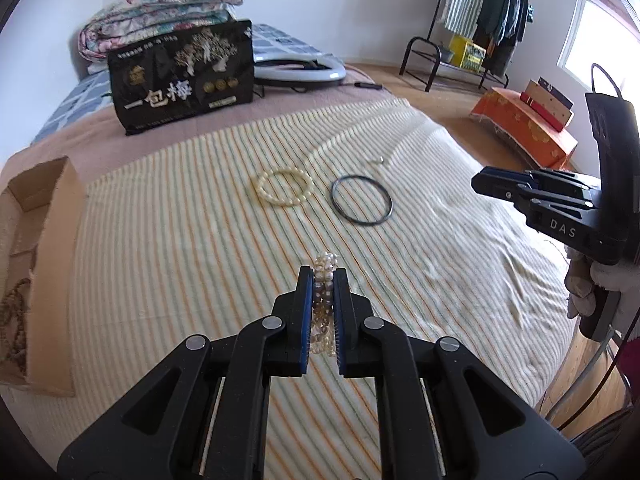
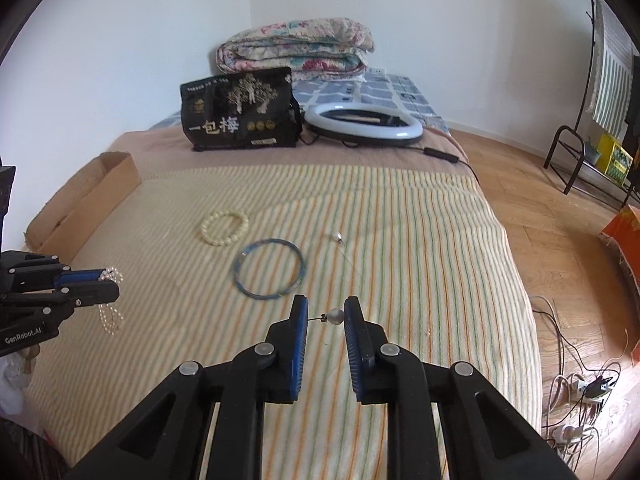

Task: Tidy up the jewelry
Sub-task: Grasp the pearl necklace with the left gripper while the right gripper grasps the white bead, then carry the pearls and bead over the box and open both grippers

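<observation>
Jewelry lies scattered on the striped bed (image 2: 400, 240), near a cardboard box (image 2: 92, 196): a stiff thin bangle (image 2: 269, 269) and a cream bead bracelet (image 2: 224, 227). The left hand-held gripper (image 1: 323, 280) clamps a limp, light pearl strand (image 1: 325, 264); the right hand-held gripper (image 2: 326, 312) pinches a tiny, slippery bead earring (image 2: 335, 316), probably fragile at its wire.

Black left gripper (image 1: 323, 276), blue pads, silver screws; right gripper (image 2: 326, 306) alike; glove perhaps white.
</observation>
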`<state>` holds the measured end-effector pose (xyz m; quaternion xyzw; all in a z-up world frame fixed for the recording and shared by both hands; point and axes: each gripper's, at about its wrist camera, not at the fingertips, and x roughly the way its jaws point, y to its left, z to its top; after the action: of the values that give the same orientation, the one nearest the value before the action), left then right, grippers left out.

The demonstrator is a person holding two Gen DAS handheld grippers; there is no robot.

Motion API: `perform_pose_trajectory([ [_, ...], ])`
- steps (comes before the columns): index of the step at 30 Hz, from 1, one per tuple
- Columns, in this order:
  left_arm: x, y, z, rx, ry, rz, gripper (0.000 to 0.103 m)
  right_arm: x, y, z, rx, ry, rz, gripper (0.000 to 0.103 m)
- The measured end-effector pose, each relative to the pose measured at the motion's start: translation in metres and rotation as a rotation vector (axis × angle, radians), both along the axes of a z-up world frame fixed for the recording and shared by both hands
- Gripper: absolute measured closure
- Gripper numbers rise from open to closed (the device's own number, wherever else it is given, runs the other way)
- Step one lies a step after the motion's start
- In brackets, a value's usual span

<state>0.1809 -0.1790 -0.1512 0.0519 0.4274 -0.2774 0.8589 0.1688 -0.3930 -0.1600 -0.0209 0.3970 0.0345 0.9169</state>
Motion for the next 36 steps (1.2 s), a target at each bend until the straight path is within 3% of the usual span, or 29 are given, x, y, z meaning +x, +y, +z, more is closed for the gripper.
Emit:
perform_pose_trajectory([
  [15,0.002,0.085,0.058,-0.047,-0.104,0.121,0.096,-0.001,0.078,0.068,0.001,-0.089,0.105,0.086],
  [28,0.032,0.187,0.085,-0.034,-0.170,0.270,0.096,0.048,0.169,0.098,0.026,-0.101,0.235,0.086],
  [36,0.054,0.240,0.085,-0.020,-0.181,0.356,0.096,0.088,0.226,0.100,0.047,-0.080,0.304,0.086],
])
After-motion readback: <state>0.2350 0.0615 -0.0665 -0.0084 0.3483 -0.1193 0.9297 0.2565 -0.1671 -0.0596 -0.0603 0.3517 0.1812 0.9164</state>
